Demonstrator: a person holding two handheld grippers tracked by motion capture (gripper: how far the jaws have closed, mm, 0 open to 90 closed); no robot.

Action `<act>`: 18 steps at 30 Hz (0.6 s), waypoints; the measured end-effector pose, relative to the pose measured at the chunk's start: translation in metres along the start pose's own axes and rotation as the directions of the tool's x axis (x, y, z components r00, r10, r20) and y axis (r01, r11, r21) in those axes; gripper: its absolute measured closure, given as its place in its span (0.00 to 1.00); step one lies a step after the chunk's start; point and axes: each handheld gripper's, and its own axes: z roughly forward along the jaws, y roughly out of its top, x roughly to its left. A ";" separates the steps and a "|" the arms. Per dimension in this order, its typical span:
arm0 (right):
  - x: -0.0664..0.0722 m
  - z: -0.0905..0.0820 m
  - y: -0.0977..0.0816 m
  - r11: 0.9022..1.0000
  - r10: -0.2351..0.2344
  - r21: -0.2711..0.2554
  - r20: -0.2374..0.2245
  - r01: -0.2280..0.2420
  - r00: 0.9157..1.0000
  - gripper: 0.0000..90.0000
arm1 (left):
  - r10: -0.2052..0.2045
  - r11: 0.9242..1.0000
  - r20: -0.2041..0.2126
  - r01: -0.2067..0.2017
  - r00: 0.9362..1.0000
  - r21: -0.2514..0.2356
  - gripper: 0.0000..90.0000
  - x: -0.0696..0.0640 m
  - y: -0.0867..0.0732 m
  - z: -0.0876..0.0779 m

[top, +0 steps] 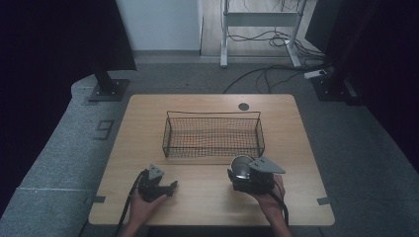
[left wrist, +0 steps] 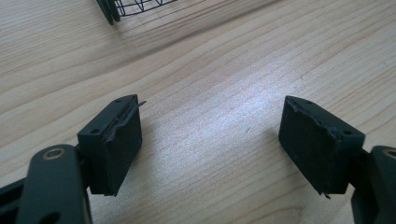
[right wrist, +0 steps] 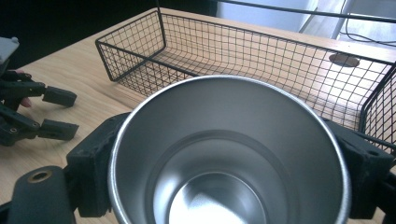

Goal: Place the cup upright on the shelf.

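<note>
Steel cup (right wrist: 229, 154) sits clamped between the right gripper (top: 245, 178) jaws, one pad on each side of its wall, mouth toward that gripper's camera, inside bare. In the high view it's at the near right of the table (top: 207, 197), just short of the wire basket (top: 213, 134) and close to its near right corner. Can't tell whether the cup base is on the wood or lifted.

Left gripper (top: 170, 186) is spread wide with nothing between the jaws, just bare wood under them in its own view; it rests low at the near left, well apart from the cup. The right gripper view also catches it at far left (right wrist: 58, 112), jaws apart.

Progress, my read: the pick is done and the grip looks square. Left to do is carry the cup over the near wall of the basket, lower it in and let go. Basket has nothing in it yet as far as I can see.

Hard to make out:
- cup's outside and bottom edge, hidden by the jaws and cut off by the frame
- high view is dim and the grey plate on the right gripper covers part of the cup
- basket's right end is cropped in the right gripper view
- left pad edges look frayed, can't judge wear
</note>
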 end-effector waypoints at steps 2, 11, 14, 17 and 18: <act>-0.001 0.000 0.001 1.000 0.003 -0.003 0.000 -0.003 1.000 0.15 | 0.000 1.000 0.000 0.000 1.000 0.000 0.24 0.000 0.000 0.000; -0.004 -0.001 0.006 1.000 0.003 -0.011 0.005 -0.002 1.000 0.15 | 0.000 1.000 0.000 0.000 1.000 0.000 0.24 0.000 0.000 0.000; -0.004 0.000 0.007 1.000 0.000 -0.013 0.006 0.000 1.000 0.15 | 0.000 1.000 0.000 0.000 1.000 0.000 0.24 0.000 0.000 0.000; -0.004 0.001 0.009 1.000 -0.002 -0.017 0.007 0.002 1.000 0.15 | 0.000 1.000 0.000 0.000 1.000 0.000 0.24 0.000 0.000 0.000; -0.004 0.001 0.010 1.000 -0.004 -0.018 0.007 0.004 1.000 0.15 | 0.000 1.000 0.000 0.000 1.000 0.000 0.24 0.000 0.000 0.000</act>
